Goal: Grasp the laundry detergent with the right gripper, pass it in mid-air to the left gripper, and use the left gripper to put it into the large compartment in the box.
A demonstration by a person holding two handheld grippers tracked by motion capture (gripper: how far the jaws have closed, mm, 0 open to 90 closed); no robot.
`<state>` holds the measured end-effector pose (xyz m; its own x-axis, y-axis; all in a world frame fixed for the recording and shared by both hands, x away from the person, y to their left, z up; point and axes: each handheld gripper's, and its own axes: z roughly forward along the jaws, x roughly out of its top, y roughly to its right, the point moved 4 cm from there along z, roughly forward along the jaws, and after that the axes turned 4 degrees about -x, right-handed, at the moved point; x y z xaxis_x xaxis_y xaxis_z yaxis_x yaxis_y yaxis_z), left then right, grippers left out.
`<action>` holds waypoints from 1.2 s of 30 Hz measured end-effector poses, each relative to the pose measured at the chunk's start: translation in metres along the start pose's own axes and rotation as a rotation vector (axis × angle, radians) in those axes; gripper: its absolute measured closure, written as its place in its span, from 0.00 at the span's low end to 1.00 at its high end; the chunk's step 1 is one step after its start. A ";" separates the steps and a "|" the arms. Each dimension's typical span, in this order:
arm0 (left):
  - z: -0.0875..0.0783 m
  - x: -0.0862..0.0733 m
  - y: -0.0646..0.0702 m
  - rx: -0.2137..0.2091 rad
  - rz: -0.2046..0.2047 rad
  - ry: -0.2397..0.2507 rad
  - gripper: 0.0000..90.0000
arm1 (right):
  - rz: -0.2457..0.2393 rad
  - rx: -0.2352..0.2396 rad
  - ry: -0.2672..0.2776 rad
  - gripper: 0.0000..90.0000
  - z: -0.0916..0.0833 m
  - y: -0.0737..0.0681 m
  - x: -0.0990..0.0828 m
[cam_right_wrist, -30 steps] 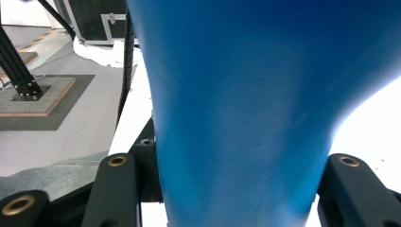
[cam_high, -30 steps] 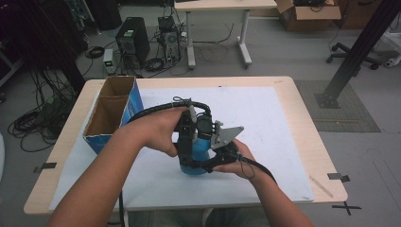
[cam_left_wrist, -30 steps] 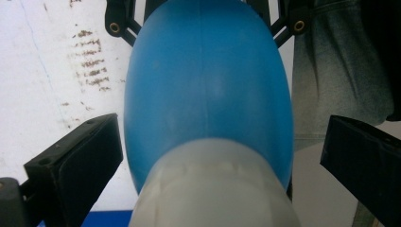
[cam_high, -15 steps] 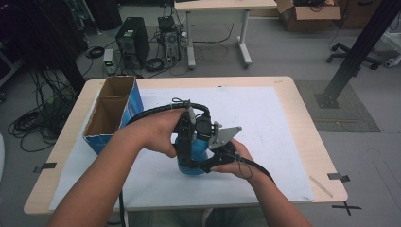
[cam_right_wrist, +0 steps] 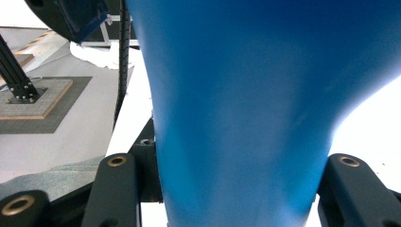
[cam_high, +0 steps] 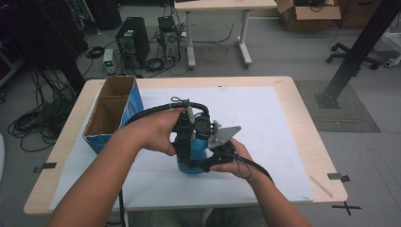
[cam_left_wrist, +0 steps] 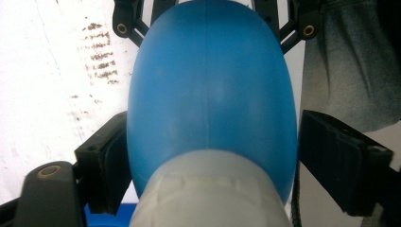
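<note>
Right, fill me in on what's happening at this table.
A person is working a blue bottle on the white mat with two tools. The right hand-held gripper is shut on the bottle's body. The left hand-held gripper sits over its white cap; its jaws have just been closing, with the cap between them, and one still stands off. An open cardboard box stands to the left.

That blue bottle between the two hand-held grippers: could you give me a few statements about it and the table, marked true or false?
1. The blue bottle stands on the white sheet. True.
2. The right gripper is clamped on the bottle. True.
3. The cardboard box lies at the table's right edge. False: it stands at the left.
4. The bottle is red. False: blue, with a pale cap end.
</note>
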<state>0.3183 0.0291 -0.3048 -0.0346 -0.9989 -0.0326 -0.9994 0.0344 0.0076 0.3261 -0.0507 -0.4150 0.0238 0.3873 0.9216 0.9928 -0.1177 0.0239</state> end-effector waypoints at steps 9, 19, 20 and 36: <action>0.000 0.001 0.000 0.007 -0.002 -0.005 0.26 | -0.005 -0.001 0.004 0.50 0.000 -0.001 0.002; 0.000 0.000 0.000 0.011 -0.009 -0.009 0.31 | -0.006 -0.001 0.006 0.50 0.000 -0.001 0.003; 0.000 0.000 -0.001 0.011 -0.007 -0.009 0.31 | -0.005 0.000 0.006 0.50 0.000 -0.001 0.003; 0.000 0.001 -0.001 0.041 -0.003 -0.024 0.41 | -0.003 0.000 0.011 0.50 0.001 -0.002 0.003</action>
<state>0.3193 0.0281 -0.3049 -0.0308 -0.9979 -0.0566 -0.9989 0.0327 -0.0337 0.3240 -0.0487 -0.4129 0.0195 0.3773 0.9259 0.9928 -0.1165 0.0266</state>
